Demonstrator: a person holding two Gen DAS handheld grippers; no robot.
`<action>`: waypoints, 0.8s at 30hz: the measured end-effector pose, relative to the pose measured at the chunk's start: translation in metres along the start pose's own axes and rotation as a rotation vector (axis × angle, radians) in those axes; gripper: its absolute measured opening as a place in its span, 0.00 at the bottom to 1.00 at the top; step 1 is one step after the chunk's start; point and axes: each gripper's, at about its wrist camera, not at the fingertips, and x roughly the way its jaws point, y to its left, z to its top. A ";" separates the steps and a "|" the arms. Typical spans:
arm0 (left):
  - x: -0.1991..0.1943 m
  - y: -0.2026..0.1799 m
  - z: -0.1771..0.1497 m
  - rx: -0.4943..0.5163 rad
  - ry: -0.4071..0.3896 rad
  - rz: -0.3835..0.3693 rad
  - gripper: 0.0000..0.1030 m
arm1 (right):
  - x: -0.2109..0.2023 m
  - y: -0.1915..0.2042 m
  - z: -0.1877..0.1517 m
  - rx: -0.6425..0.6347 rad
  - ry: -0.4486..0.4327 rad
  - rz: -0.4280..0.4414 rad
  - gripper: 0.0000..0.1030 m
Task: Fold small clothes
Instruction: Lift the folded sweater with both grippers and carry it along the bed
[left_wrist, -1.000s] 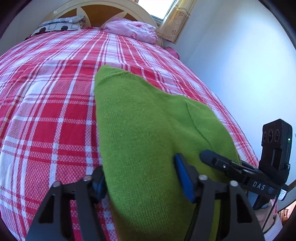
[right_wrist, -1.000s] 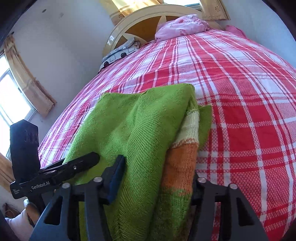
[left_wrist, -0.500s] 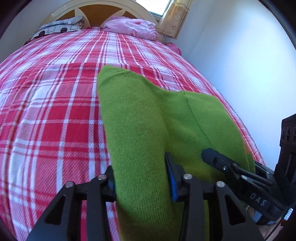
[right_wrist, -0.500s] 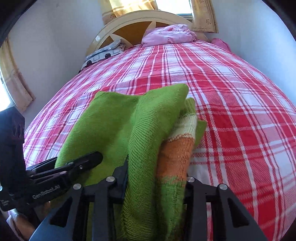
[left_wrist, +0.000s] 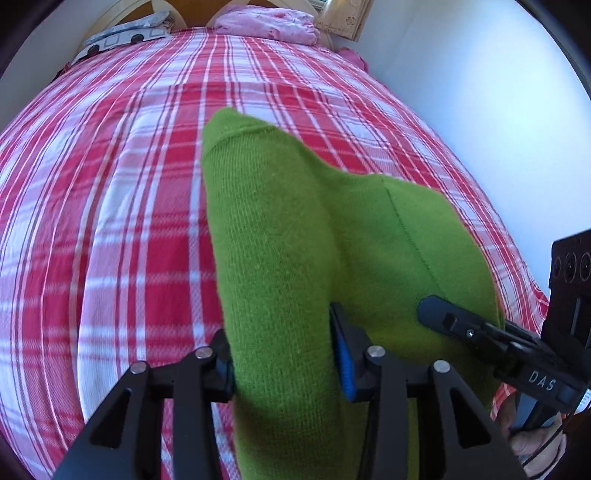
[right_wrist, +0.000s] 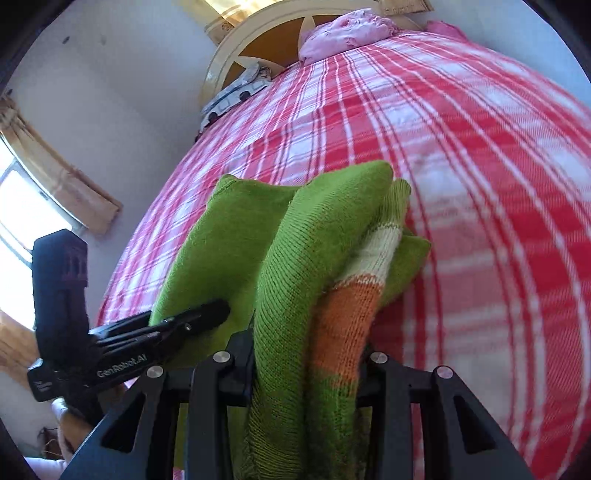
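Left wrist: both grippers' fingers still pinch the green sweater (left_wrist: 295, 258), now nearer the bedspread (left_wrist: 110, 221).

The green knit garment (left_wrist: 295, 258) runs past the bottom edge, its lower part unseen.

My left gripper (left_wrist: 282, 363) and right gripper (right_wrist: 308, 363) now close tighter on the green sweater (left_wrist: 306, 236), bunching it narrower between my fingers.

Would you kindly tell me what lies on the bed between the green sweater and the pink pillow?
Only bare red plaid bedspread lies between the green sweater and pink pillow, seen in both wrist views.
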 end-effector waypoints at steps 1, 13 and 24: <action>0.002 0.002 0.000 -0.007 -0.005 0.008 0.49 | 0.000 0.001 -0.006 0.000 -0.010 -0.006 0.36; 0.004 -0.013 -0.006 0.063 -0.063 0.085 0.43 | 0.013 -0.011 -0.020 0.047 -0.067 -0.075 0.47; -0.030 -0.019 -0.031 0.098 -0.103 0.099 0.37 | -0.027 0.044 -0.055 -0.079 -0.172 -0.226 0.37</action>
